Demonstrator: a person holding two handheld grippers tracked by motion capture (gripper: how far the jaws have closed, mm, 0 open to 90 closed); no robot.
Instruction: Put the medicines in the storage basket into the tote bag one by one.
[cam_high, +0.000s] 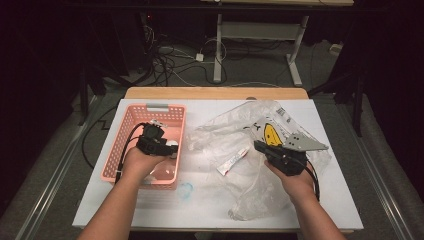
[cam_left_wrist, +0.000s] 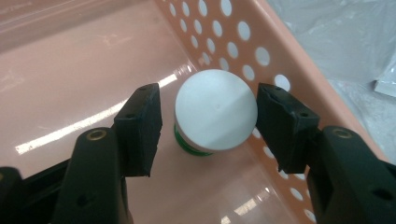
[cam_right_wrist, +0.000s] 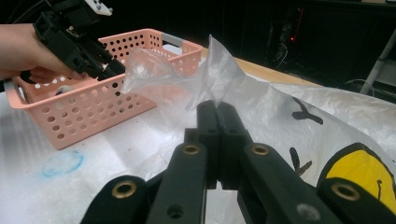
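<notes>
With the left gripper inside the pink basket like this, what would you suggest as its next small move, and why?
Probably open and lift clear. The left gripper stands open either side of a white-capped bottle, neither pad touching it, and the bottle appears to rest on the pink basket floor near its perforated wall. Meanwhile the right gripper is shut on the clear plastic bag.

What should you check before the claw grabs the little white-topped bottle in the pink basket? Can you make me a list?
1. Left gripper open wide enough for the bottle: ok, a jaw stands on each side of it.
2. White cap centred between the jaws: ok, roughly.
3. Bottle upright: ok, the cap faces up over a green band.
4. Room beside the pink basket wall: cannot tell, the far jaw sits very near it.
5. Right gripper holding the plastic bag: ok, the jaws are pinched shut on it.
6. Tube out of the way: ok, it lies on the bag.
</notes>
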